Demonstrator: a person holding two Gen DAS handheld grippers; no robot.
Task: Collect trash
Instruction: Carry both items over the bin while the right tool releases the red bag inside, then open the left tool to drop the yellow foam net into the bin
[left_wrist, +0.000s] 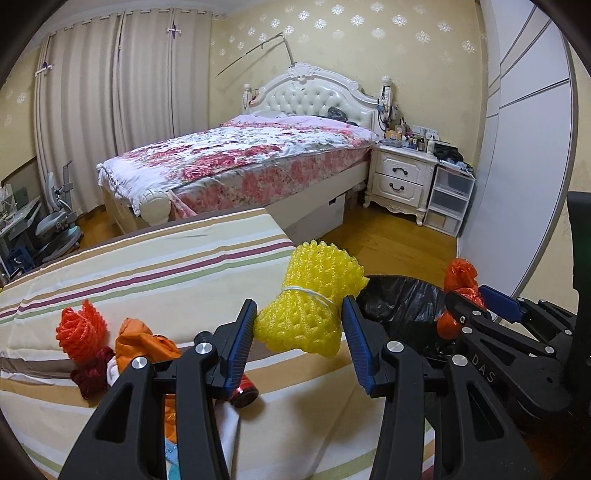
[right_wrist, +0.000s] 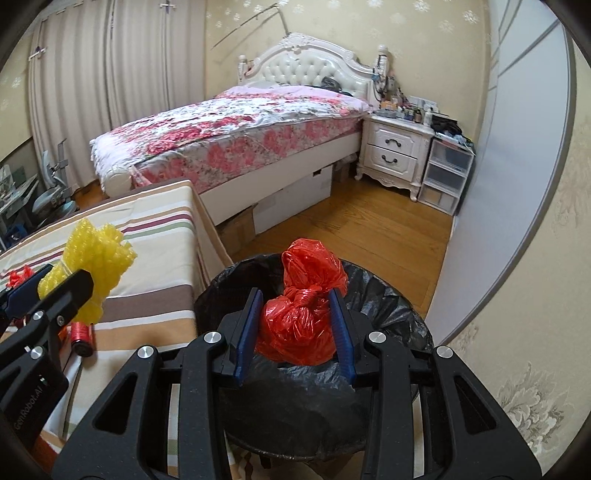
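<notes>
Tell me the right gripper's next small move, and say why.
Probably open the right gripper and drop the knotted red plastic bag. It is pinched between the blue pads, directly above the black-lined trash bin, so release should land it inside. The left gripper holds the yellow foam net over the striped table.

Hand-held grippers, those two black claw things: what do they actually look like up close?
Each hand-held gripper, left and right, is a matte black frame of angular struts with triangular cut-outs, joined by round silver bolts. Its two fingers carry ribbed blue pads. White lettering shows on the side: "DAS" on one, "GenRobot.AI" on the other. No cables or sleeves are visible.
</notes>
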